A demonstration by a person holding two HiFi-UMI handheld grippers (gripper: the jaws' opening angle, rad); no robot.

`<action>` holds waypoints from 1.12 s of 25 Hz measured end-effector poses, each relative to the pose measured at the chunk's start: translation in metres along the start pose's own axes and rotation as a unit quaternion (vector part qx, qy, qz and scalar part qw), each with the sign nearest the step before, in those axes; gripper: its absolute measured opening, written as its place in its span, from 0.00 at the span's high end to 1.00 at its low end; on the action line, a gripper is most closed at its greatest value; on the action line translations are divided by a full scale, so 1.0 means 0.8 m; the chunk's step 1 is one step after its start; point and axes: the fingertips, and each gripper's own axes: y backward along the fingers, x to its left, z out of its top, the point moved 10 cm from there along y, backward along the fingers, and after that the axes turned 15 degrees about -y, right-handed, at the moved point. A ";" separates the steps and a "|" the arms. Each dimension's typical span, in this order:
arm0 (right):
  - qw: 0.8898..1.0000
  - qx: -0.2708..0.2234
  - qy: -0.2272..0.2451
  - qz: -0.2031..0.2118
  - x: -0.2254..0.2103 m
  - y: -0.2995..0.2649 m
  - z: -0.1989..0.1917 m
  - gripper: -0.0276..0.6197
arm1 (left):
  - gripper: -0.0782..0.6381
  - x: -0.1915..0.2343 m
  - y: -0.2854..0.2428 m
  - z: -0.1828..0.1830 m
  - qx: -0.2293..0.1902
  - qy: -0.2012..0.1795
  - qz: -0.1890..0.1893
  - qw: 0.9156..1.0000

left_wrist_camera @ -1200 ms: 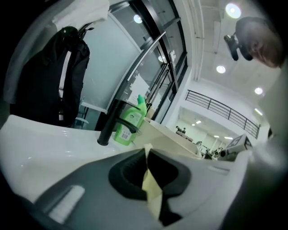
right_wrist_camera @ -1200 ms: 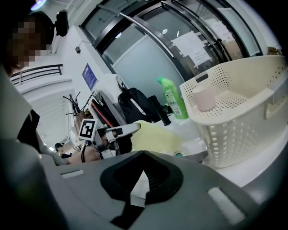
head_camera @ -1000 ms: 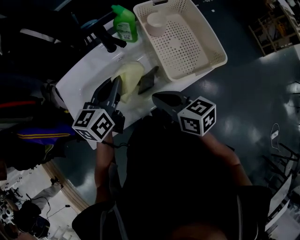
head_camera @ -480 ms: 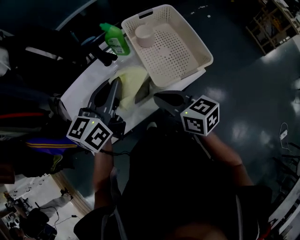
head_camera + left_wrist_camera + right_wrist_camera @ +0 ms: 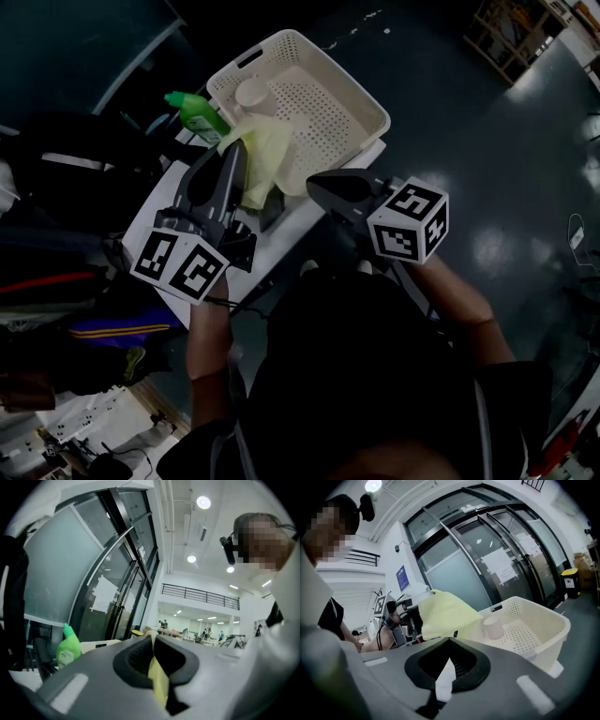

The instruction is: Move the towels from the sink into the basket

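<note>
Firmly, a yellow towel (image 5: 158, 681) is pinched between the closed jaws of the left gripper (image 5: 153, 643), a narrow fold of it being seen to run down through the seam where the pads meet. From above, the rest of that towel is seen hanging from the gripper's tip, lifted off the white sink counter (image 5: 298, 223) and overlapping the near corner of the basket (image 5: 380, 117), just below a white cup (image 5: 251, 94) that stands inside the basket. The right gripper (image 5: 447, 649) is likewise closed, with a strip of a second towel (image 5: 444, 681) clamped between its pads; this cloth is shown pale in the right gripper view and dark grey from above, where it is seen dangling over the counter between the two grippers. A green bottle (image 5: 192, 114) is placed just beside the basket's left corner, close to the yellow towel. The perforated cream basket is set at the far end of the counter, tilted across it.
</note>
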 end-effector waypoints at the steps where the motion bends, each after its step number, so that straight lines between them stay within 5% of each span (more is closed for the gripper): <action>1: 1.000 -0.006 0.000 -0.003 -0.001 0.005 0.004 0.96 | 0.88 -0.002 -0.007 0.001 -0.002 0.000 -0.005 1.000; 11: 0.997 -0.049 -0.005 -0.056 -0.035 0.051 0.026 0.96 | 0.88 -0.016 -0.096 -0.007 0.006 -0.018 -0.066 0.998; 17: 0.994 -0.061 -0.017 -0.086 -0.054 0.074 0.031 0.96 | 0.88 -0.030 -0.146 -0.027 0.042 -0.064 -0.097 0.992; 28: 0.992 -0.057 -0.028 -0.109 -0.075 0.091 0.032 0.96 | 0.88 -0.044 -0.199 -0.073 0.110 -0.081 -0.150 0.979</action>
